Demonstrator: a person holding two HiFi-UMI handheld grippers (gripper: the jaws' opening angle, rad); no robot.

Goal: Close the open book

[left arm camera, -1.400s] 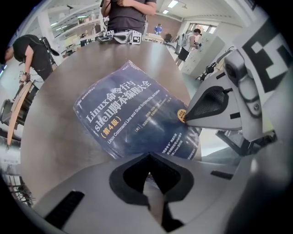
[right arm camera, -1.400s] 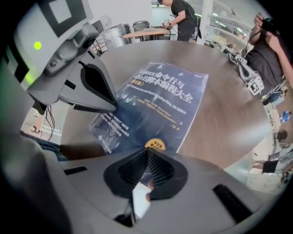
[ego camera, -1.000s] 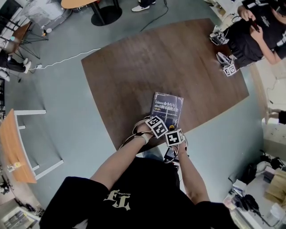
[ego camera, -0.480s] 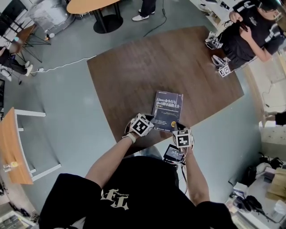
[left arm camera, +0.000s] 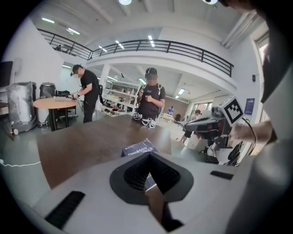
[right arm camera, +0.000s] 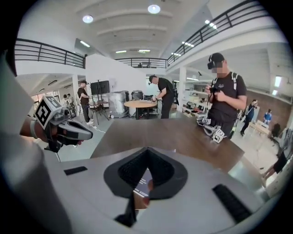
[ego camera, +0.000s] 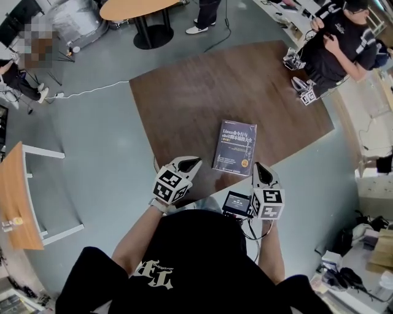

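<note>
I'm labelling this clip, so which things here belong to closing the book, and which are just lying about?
Job in hand:
dark blue paperback book, lying closed
brown wooden table under it
left gripper and right gripper, both shut and empty

Lying about:
round orange-topped table
white cable on the floor
spare marker-cube grippers at the table's far corner

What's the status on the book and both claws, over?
Left claw shut, empty. Right claw shut, empty. Book closed, cover up, flat on table, neither claw touching it. Nothing in the way.
</note>
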